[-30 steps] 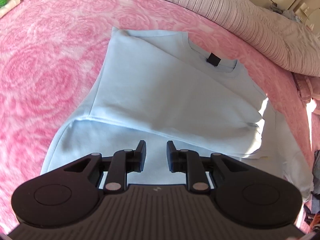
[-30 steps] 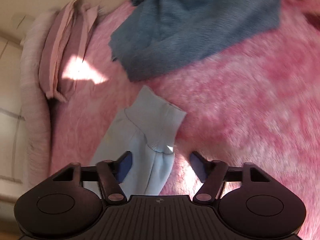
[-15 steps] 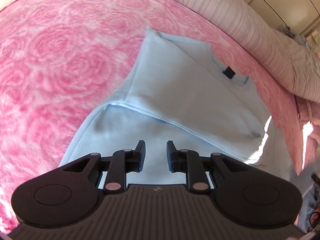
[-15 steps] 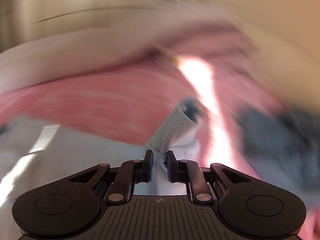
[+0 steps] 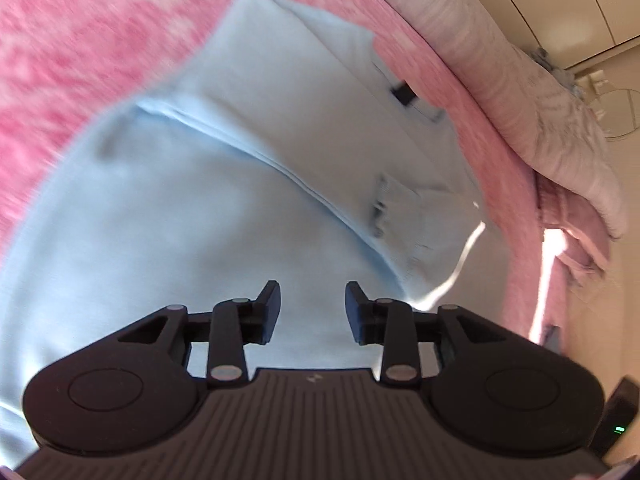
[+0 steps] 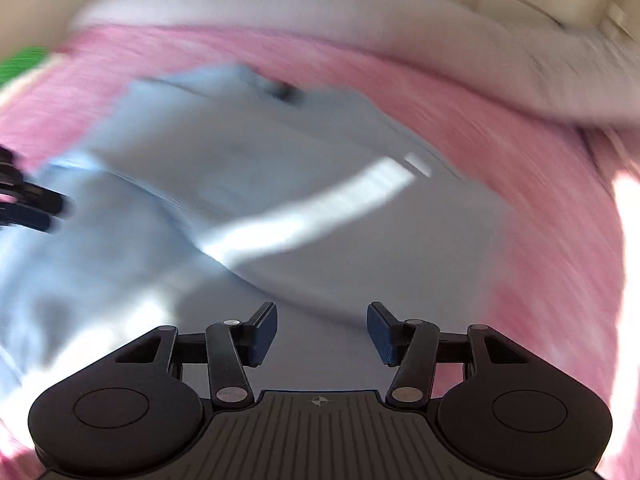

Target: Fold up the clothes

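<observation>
A light blue sweatshirt (image 5: 224,184) lies flat on the pink bed cover, both sleeves folded across its body, a black neck label (image 5: 404,94) at the far end. A ribbed cuff (image 5: 386,204) rests on the chest. My left gripper (image 5: 312,308) is open and empty, low over the lower body of the sweatshirt. In the blurred right wrist view the sweatshirt (image 6: 248,184) fills the middle. My right gripper (image 6: 322,330) is open and empty above its right side. The left gripper's fingers (image 6: 28,208) show at the left edge.
The pink fleece bed cover (image 5: 80,40) surrounds the sweatshirt. A pale striped bolster (image 5: 520,92) runs along the far side, with a pink folded cloth (image 5: 576,232) at right. A sunlit strip (image 6: 304,216) crosses the garment. Something green (image 6: 20,66) sits at far left.
My right gripper carried the sleeve cuff over the body, let go and opened. My left gripper opened wider and moved lower and closer over the sweatshirt.
</observation>
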Demonstrator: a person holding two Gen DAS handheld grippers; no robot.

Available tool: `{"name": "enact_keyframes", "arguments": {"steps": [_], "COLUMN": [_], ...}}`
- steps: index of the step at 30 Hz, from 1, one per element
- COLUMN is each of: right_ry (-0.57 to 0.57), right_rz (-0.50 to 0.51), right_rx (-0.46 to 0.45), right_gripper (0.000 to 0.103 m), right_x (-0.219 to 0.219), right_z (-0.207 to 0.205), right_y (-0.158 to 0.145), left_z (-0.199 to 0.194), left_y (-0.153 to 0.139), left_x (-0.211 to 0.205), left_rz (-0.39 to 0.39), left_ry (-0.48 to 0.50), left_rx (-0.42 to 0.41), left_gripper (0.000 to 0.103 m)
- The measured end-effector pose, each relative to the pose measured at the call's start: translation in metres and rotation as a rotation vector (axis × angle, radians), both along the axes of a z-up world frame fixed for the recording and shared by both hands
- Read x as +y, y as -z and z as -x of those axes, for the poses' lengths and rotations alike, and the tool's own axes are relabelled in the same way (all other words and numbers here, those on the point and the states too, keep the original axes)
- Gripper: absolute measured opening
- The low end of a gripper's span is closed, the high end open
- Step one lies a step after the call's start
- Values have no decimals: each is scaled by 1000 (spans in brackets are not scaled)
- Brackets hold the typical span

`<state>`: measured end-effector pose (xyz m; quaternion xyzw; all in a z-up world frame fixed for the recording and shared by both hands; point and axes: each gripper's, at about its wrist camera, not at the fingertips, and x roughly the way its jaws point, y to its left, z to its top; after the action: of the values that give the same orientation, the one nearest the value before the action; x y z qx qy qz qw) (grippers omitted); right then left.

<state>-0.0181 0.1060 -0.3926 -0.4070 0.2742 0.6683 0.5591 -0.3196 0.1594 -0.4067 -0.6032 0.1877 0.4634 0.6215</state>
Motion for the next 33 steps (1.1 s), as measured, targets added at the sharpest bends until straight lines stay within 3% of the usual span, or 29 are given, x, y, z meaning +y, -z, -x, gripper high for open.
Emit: {"name": "enact_keyframes", "arguments": {"steps": [3,7,9,11,12,14,18,21,22,24,25,27,31,33], "right_ry": [217,488,537,547,552,561,549,493,472,428,406,363,275,232], "right_rz": [72,124,137,151,159,173,188,156,141,111,97,67,8,-22], "right_rx": [-8,120,158,170,176,188,173,164,164,165,166,167,168,169], "right_gripper": [53,53,53,53,53,53,53,53,53,53,53,53,53,53], "right_x": [0,1,0,-3,-4,-7,-11,-5,-2,4,7,13,26,32], "right_z": [-63,-127,-136,-136,-136,-136,-131,-120,-115,-106,-102,-93,-75,-66], "right_y": [6,6,8,10,11,14,19,19,18,17,16,15,12,10], "left_z": [-15,-35,-45,-54,-58,-70,-89,-76,-68,-48,-36,-11,27,37], "left_y": [14,34,44,52,50,32,-35,-85,-94,-99,-95,-65,0,13], "left_x": [10,25,32,38,40,43,50,58,62,73,79,91,95,91], "left_rz": [29,70,90,103,83,-5,-306,-556,-604,-625,-601,-451,-205,-166], "left_ry": [-44,-108,-141,-162,-137,-38,160,195,192,167,153,104,-46,-103], "left_rx": [-73,-165,-211,-254,-252,-197,-14,134,182,272,305,305,188,137], "left_gripper": [33,37,36,28,4,1,1,1,1,1,1,1,1,1]}}
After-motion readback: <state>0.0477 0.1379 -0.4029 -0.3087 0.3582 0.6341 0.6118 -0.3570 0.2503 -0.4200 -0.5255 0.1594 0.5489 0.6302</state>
